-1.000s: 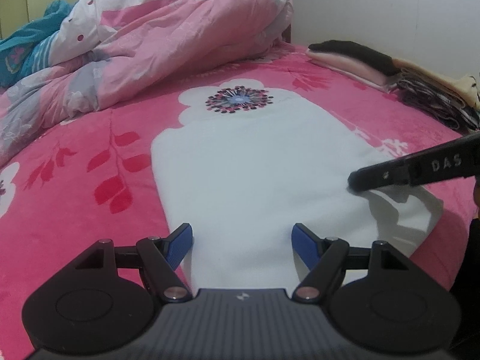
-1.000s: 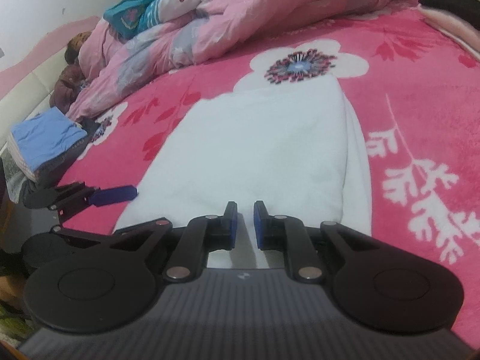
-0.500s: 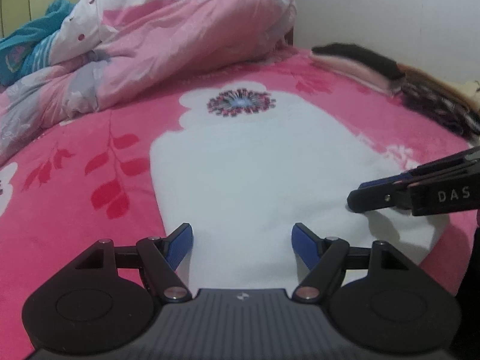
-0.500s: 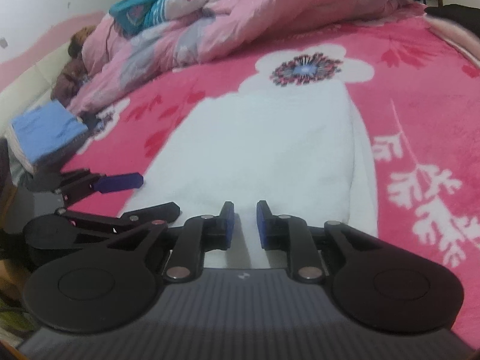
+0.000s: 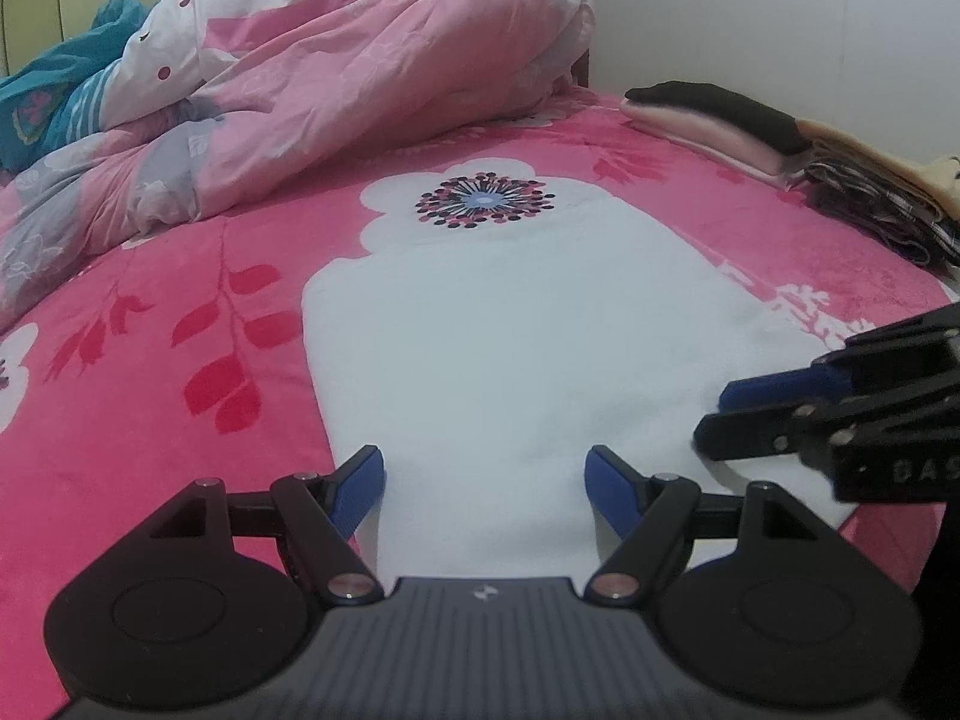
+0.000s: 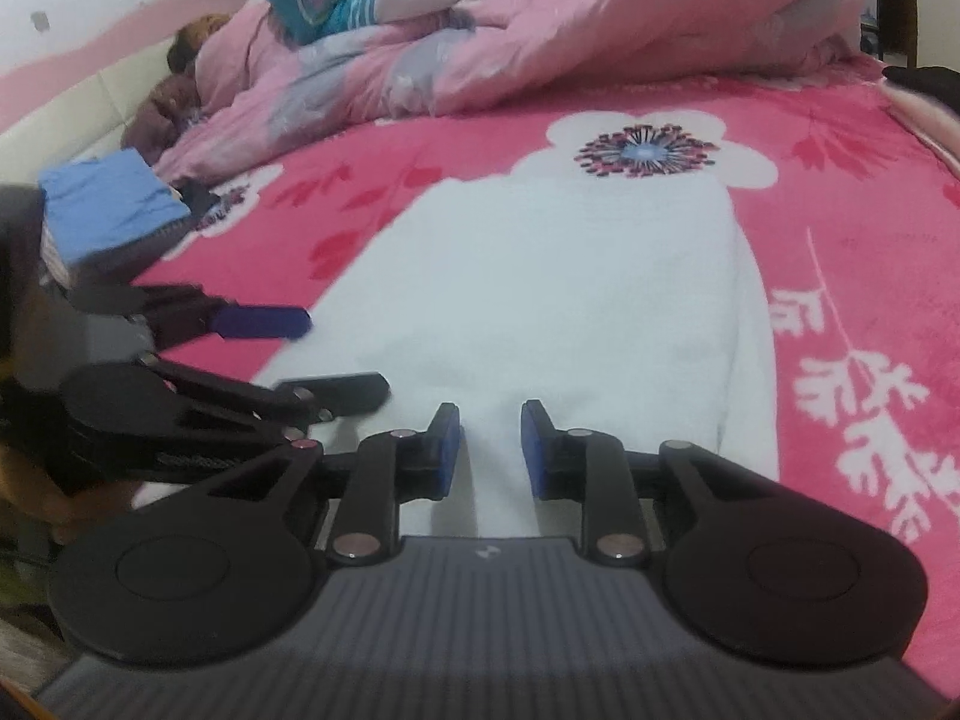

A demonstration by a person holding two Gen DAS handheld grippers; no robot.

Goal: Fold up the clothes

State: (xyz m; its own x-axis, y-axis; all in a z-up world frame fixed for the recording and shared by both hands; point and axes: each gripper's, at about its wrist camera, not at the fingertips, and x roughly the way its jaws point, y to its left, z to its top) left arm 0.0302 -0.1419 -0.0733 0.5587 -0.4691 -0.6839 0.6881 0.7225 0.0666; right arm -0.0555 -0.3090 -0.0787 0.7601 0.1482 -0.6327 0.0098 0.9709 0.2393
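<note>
1. White garment lies flat on the pink floral blanket, folded into a long narrow strip running away from both cameras. Its far end sits just below the blanket's big white flower print.
2. Right wrist view: same white garment, with its right long edge showing a doubled layer, a lower ply sticking out past the top one.
3. Left gripper: jaws spread wide, nothing between the blue pads. It sits over the garment's near end, left pad at the garment's left edge, right pad over the cloth.
4. Left gripper also shows in the right wrist view, coming in from the left, fingers apart, blurred. Upper blue finger is over the blanket at the garment's left edge, lower black finger over the near left corner. Can't tell if either touches.
5. Right gripper: jaws parted with a narrow gap, white cloth visible through the gap but not pinched. It sits at the garment's near edge.
6. Left wrist view has the right gripper entering from the right, over the garment's near right corner. Contact with the cloth unclear.
7. Background: crumpled pink duvet heaped at the far side, teal cloth on its left. Stack of folded clothes at the far right edge of the bed, dark item on top.
8. Right wrist view, far left: folded blue item on a small pile.
</note>
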